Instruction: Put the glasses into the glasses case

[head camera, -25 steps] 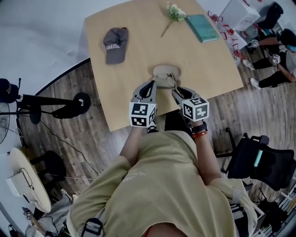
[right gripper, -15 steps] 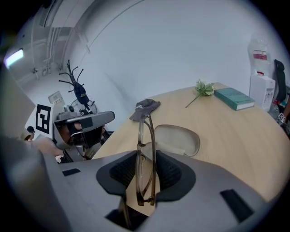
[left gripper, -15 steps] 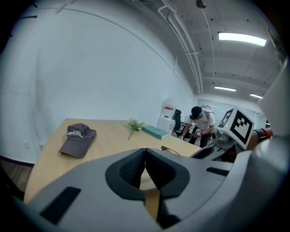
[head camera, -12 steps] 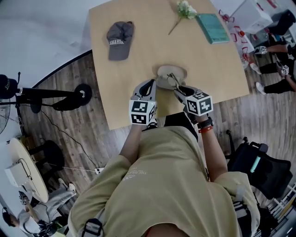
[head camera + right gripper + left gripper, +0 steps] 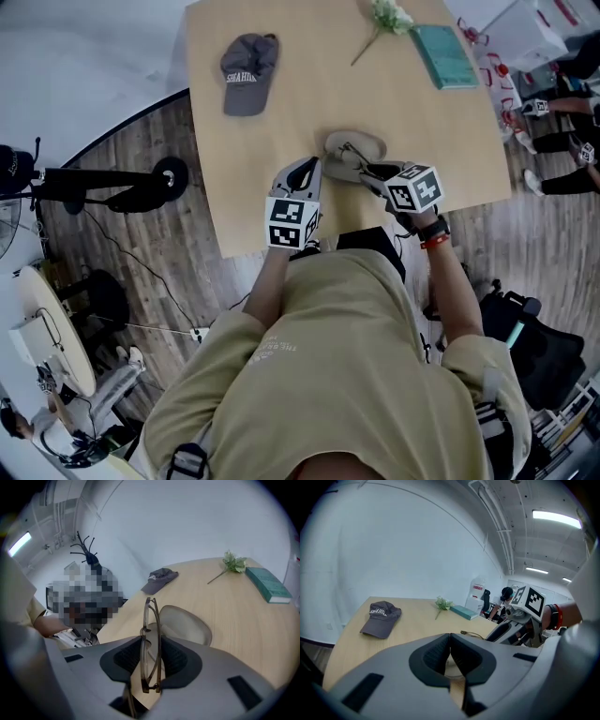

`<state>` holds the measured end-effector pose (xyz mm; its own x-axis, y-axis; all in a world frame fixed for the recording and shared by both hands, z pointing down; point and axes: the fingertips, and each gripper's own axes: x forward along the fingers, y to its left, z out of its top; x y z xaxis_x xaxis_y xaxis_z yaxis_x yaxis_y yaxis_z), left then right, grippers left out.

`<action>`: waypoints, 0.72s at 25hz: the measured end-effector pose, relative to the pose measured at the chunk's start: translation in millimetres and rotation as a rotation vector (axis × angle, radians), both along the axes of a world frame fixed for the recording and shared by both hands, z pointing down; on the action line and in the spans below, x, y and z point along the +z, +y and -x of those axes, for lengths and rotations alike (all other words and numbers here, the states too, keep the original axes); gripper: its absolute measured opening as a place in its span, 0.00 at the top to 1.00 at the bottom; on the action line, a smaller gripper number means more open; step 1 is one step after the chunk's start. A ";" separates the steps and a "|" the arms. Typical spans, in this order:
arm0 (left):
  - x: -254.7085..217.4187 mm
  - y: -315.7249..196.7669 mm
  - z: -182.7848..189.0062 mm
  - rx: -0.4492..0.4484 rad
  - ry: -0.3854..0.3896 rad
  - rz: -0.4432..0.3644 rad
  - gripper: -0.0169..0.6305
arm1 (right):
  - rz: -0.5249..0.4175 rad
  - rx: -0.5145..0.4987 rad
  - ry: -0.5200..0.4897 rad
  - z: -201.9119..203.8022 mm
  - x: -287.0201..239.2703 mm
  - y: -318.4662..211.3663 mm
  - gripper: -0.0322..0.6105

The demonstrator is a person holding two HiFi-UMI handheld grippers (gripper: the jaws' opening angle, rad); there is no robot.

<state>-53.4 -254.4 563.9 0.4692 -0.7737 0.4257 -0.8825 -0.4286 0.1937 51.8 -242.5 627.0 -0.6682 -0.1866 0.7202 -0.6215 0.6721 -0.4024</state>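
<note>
An open beige glasses case lies on the wooden table near its front edge; it also shows in the right gripper view. My right gripper is shut on folded thin-framed glasses, which stand on edge between the pads. It points down over the near side of the case. The glasses' wire frame shows over the case. My left gripper is just left of the case with its pads together and nothing held. The right gripper's marker cube shows in the left gripper view.
A grey cap lies at the table's back left. A sprig of flowers and a teal book lie at the back right. People sit beyond the table's right edge. A black stand is on the floor at left.
Both grippers have sunk toward the table. The right one has tipped downward and moved a little right with the glasses, closer over the case. Its grip is unchanged.
</note>
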 end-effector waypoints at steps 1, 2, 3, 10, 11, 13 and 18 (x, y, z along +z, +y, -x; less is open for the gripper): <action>0.4 -0.8 0.3 0.000 -0.001 0.002 0.94 | -0.003 -0.032 0.007 1.2 0.4 -1.5 0.74; 0.7 -1.6 0.8 -0.001 -0.001 0.004 0.94 | -0.008 -0.065 0.013 2.7 0.5 -2.9 0.74; 0.9 -2.4 1.5 -0.001 -0.001 0.007 0.94 | -0.017 -0.096 0.022 4.3 0.8 -4.4 0.74; 3.7 -4.7 5.8 -0.011 -0.003 0.017 0.94 | -0.020 -0.253 0.029 13.9 8.1 -13.2 0.74; 4.1 -4.4 5.1 -0.010 -0.005 0.017 0.94 | -0.012 -0.265 0.021 14.8 8.5 -14.3 0.74; 5.1 -3.4 4.2 -0.011 -0.009 0.019 0.94 | 0.006 -0.314 0.005 17.7 9.8 -13.4 0.74; 5.8 -1.0 4.5 -0.017 -0.015 0.022 0.94 | 0.038 -0.474 -0.026 27.7 17.6 -2.4 0.74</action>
